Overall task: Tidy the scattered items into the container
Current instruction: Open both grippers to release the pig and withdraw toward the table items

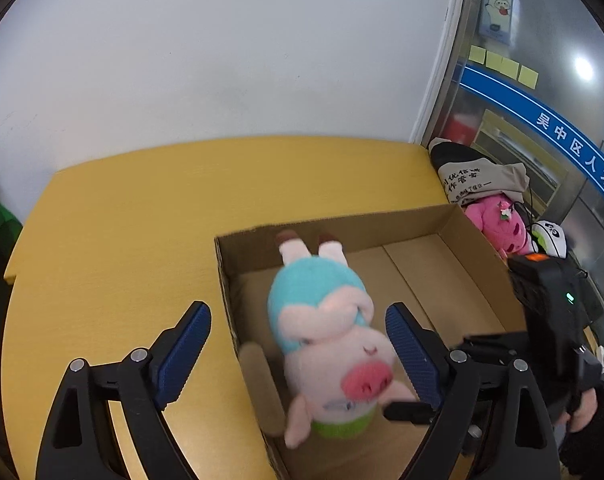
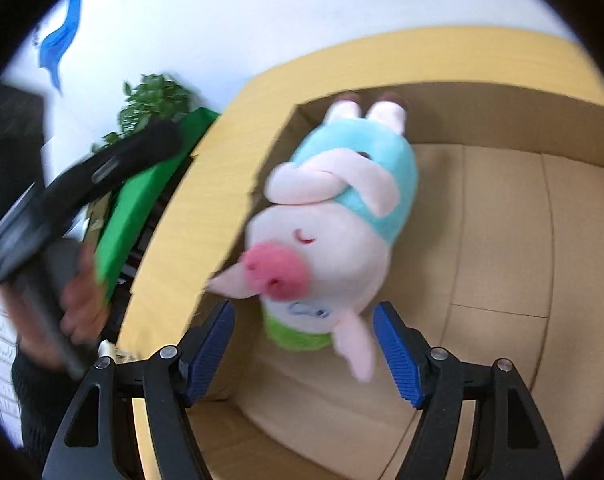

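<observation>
A plush pig (image 1: 333, 344) with a turquoise body, pink snout and green cap lies inside the open cardboard box (image 1: 341, 224) on the yellow table (image 1: 142, 220), feet toward the far wall. My left gripper (image 1: 298, 320) hovers open over the box's left wall, and its pads are clear of the pig. In the right wrist view the pig (image 2: 333, 216) lies just ahead of my right gripper (image 2: 303, 312). That gripper is open, its blue pads flanking the pig's cap without pressing on it. A hand (image 2: 82, 304) holds the blurred left gripper at the left of that view.
Beside the box's right wall lie a pink plush toy (image 1: 501, 228), a beige printed bag (image 1: 473, 176) and a small white panda item (image 1: 551, 236), with a glass door behind them. Off the table's left edge are a green board (image 2: 142, 208) and a leafy plant (image 2: 154, 100).
</observation>
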`<state>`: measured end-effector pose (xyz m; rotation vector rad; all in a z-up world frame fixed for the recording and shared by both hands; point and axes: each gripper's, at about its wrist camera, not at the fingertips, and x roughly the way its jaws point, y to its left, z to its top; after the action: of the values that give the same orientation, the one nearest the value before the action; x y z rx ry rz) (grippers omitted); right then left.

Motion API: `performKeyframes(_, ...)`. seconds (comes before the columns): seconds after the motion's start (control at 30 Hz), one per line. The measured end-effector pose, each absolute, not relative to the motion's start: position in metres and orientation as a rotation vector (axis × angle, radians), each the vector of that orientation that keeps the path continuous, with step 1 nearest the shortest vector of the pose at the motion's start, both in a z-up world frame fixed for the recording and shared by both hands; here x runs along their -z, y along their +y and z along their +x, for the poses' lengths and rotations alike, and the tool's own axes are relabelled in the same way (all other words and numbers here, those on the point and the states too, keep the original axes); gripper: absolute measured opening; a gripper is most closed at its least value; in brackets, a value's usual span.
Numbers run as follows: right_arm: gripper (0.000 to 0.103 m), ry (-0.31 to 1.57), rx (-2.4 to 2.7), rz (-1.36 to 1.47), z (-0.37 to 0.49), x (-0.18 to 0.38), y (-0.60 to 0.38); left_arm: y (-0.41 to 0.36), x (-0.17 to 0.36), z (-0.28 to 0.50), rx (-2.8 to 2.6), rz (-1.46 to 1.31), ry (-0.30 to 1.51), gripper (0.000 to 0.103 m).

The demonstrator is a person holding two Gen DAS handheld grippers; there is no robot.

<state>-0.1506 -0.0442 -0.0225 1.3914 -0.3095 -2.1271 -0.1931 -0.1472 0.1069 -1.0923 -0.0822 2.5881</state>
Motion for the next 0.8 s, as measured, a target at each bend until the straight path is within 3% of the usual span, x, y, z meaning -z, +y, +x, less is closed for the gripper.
performKeyframes(0.13, 0.072, -0.262, 2.168, 1.326, -0.128, -0.001, -0.057, -0.129, -0.108, -0.149, -2.659, -1.043, -0.048, 0.094)
performKeyframes(0.23, 0.072, -0.143, 2.298, 1.250, -0.082, -0.041, -0.008, -0.119, -0.112, -0.110, -2.758, -0.966, -0.030, 0.103)
performKeyframes(0.6, 0.076, 0.138, 2.585, 1.077, 0.032, -0.071, 0.049, -0.076, -0.104, 0.002, -2.976, -0.828, -0.213, 0.103)
performKeyframes(0.8, 0.076, 0.152, 2.582, 1.024, 0.044, -0.087, 0.071, -0.065, -0.118, 0.029, -3.038, -0.784, -0.214, 0.103)
